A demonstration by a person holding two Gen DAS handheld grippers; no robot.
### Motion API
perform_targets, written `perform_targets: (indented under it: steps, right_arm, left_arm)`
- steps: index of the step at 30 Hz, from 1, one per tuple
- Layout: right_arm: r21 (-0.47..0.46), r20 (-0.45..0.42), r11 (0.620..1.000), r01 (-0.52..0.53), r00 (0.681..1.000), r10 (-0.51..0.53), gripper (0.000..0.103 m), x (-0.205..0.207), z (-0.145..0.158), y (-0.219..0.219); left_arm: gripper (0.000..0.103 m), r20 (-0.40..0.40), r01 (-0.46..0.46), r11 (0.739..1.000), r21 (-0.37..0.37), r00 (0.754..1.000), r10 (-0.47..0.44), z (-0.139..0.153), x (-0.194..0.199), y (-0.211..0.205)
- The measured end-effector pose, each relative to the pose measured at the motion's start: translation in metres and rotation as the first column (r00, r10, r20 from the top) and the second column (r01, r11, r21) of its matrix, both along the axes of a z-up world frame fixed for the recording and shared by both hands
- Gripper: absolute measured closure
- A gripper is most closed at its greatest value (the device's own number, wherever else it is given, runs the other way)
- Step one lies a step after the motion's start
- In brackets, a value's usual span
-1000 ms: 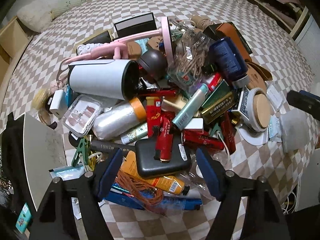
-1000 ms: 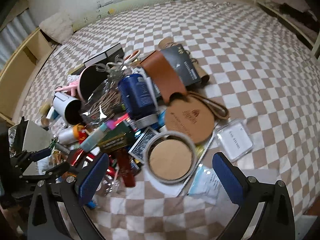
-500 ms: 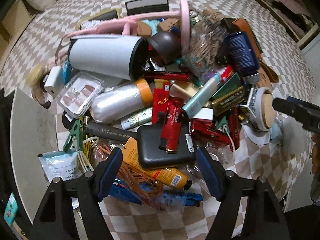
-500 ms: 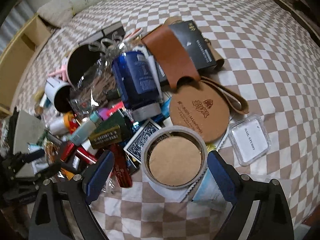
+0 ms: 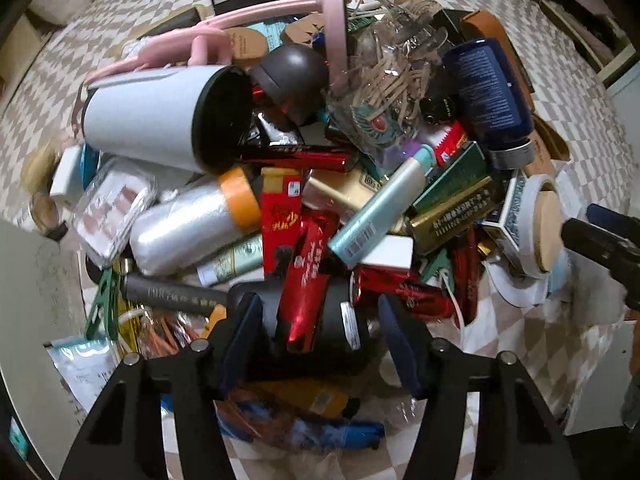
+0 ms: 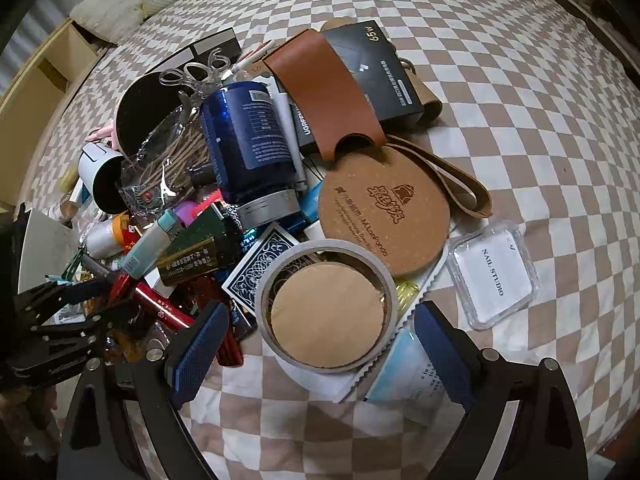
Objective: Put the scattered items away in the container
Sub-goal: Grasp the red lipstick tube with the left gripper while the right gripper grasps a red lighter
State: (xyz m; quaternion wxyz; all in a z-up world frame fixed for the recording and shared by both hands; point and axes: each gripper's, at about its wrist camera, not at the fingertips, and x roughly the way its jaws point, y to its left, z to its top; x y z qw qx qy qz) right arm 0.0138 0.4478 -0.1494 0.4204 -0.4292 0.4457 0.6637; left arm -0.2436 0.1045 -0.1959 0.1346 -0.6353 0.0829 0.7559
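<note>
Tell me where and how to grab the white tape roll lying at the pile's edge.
Grip the tape roll across its outer wall, coming straight down from above. It lies flat with the ring facing up, and the right tool already hangs open just in front of it.

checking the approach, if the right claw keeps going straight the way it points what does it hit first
Most likely the tape roll, which lies between the open right claw fingers; depth is hard to judge.

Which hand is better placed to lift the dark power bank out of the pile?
Left. The left tool already straddles the power bank, its jaws closing around it. The right tool sits open over the tape roll, off to the side.
</note>
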Motion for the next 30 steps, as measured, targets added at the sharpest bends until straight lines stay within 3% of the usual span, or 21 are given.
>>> perform_targets:
  steps: [11,14,20,22,24,25,30]
  right_arm:
    - [0.031,-0.012,0.997,-0.071,0.997,0.072,0.012,-0.013,0.006,-0.004]
    - [0.045,-0.029,0.991,-0.127,0.991,0.128,0.021,-0.03,0.011,-0.01]
    - [0.068,-0.033,0.967,-0.246,0.968,0.248,0.022,-0.063,0.012,-0.026]
    - [0.066,-0.041,0.956,-0.285,0.957,0.288,0.03,-0.075,0.009,-0.031]
    - [0.056,-0.048,0.945,-0.323,0.944,0.325,0.05,-0.087,0.006,-0.035]
    - [0.048,-0.051,0.938,-0.343,0.937,0.345,0.053,-0.093,0.004,-0.037]
    - [0.037,-0.018,0.904,-0.426,0.904,0.427,0.054,-0.122,-0.005,-0.046]
  left_arm:
    - [0.079,0.035,0.01,0.999,0.053,0.999,-0.012,0.0,-0.002,0.004]
    - [0.08,0.034,0.009,0.999,0.051,0.999,-0.011,0.001,-0.001,0.001]
    - [0.081,0.034,-0.006,0.998,0.061,0.999,0.004,0.007,0.001,-0.011]
    - [0.081,0.032,-0.009,0.998,0.064,0.999,0.007,0.009,0.002,-0.016]
    - [0.081,0.026,-0.013,0.998,0.059,1.0,0.011,0.012,0.003,-0.022]
    - [0.081,0.026,-0.02,0.998,0.061,0.999,0.018,0.013,0.003,-0.026]
    - [0.081,0.028,-0.06,0.995,0.08,0.998,0.058,0.016,0.002,-0.047]
